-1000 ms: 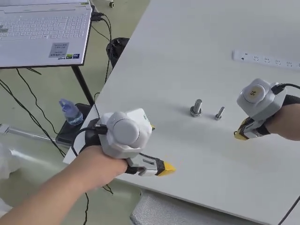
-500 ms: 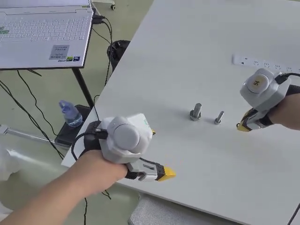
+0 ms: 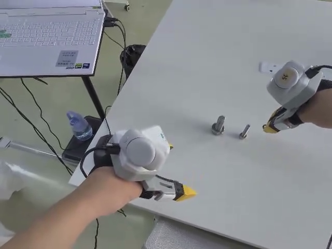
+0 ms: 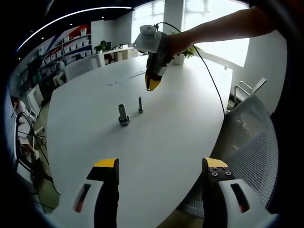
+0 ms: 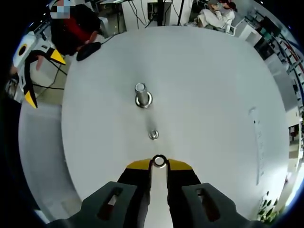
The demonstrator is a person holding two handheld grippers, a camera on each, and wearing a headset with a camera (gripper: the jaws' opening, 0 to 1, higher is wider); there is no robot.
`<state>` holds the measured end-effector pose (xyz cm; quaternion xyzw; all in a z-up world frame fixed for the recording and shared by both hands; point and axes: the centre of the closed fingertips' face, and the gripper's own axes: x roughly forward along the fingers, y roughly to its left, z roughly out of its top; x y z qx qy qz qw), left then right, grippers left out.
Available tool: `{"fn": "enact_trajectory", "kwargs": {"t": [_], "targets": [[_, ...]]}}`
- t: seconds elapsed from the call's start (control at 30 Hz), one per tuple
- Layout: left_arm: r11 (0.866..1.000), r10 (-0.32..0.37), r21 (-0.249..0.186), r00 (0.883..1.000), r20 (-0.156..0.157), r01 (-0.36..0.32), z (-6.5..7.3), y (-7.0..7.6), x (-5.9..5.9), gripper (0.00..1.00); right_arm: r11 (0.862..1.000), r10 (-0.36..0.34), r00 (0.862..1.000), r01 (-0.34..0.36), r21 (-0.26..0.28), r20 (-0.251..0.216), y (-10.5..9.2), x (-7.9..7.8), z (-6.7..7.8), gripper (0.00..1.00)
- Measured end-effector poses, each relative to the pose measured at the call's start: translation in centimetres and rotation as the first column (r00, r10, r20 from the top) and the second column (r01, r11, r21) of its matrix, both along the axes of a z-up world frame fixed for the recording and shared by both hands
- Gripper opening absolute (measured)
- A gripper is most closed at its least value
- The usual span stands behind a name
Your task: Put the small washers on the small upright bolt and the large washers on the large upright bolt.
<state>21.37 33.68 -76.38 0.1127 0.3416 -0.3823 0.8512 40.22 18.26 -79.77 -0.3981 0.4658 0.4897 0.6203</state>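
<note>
Two bolts stand upright on the white table: the large bolt and, to its right, the small bolt. My right gripper hovers just right of the small bolt, shut on a metal washer pinched at its yellow tips. The small bolt stands just ahead of that washer in the right gripper view. My left gripper stays open near the table's front left edge, nothing between its jaws, well short of the bolts.
A white power strip lies at the far right of the table. Left of the table are a laptop on a stand, cables and a water bottle on the floor. A mesh chair sits below the front edge.
My right gripper has moved away from the front edge, ending level with the small bolt on its right. The left gripper has stayed about where it was.
</note>
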Motion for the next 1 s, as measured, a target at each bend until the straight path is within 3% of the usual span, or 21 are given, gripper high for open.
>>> {"fn": "enact_trajectory", "kwargs": {"t": [0.6,0.8,1.0], "targets": [[0.998,0.041,-0.040,0.999,0.010,-0.041,0.1,-0.2,0.5,0.79,0.998,0.061,0.998,-0.061,0.018,-0.005,2.9,-0.5,-0.6,0.12],[0.997,0.047,-0.067,0.999,0.016,-0.046,0.2,-0.4,0.5,0.84,0.997,0.071,0.997,-0.071,0.020,-0.012,3.3,-0.3,-1.2,0.12],[0.997,0.045,-0.066,0.999,0.007,-0.045,-0.2,-0.5,0.5,0.85,0.997,0.074,0.997,-0.074,0.015,-0.017,3.3,-0.3,-1.5,0.12]]}}
